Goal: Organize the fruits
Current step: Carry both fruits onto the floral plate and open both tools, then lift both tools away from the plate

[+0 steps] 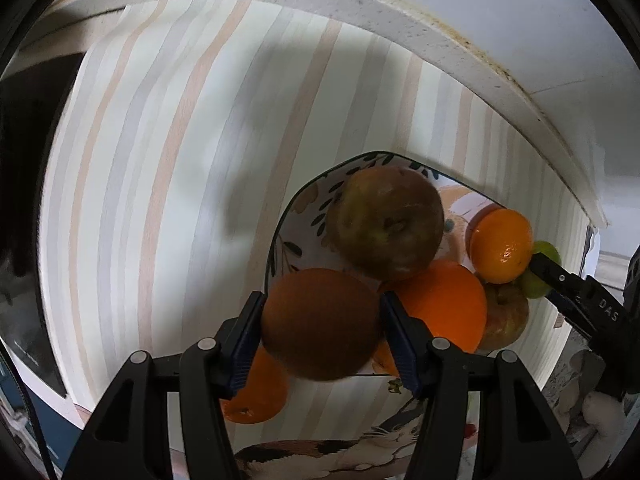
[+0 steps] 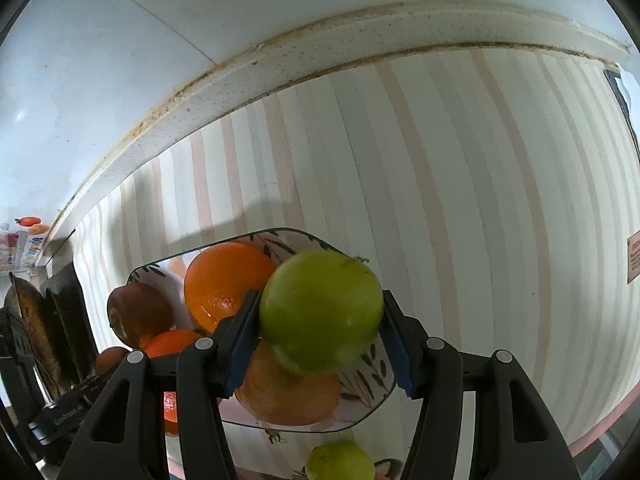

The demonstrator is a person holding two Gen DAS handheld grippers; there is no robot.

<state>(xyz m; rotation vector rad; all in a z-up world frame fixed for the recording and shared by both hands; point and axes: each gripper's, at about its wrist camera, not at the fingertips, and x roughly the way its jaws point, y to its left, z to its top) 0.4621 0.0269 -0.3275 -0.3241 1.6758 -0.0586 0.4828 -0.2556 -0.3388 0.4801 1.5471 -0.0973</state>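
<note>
1. My left tool is clenched on a brown, fuzzy-looking fruit — probably a kiwi, a bit blurred. It sits pinched between both blue pads, hanging over the near-left edge of the plate.
2. The right tool is gripping a green fruit, held over the same plate from the other side.
3. The plate is a floral-patterned dish on the striped tabletop, and it's pretty full: a dull brownish-red apple, a big orange touching it, and a smaller orange at the far rim.
4. Another apple sits just beside the big orange — can't tell if it's on the plate or off it.
5. One more orange lies on the tabletop under my left tool, outside the plate.
6. From the right wrist view there's a second green fruit on the tabletop below the plate's near edge.
</note>
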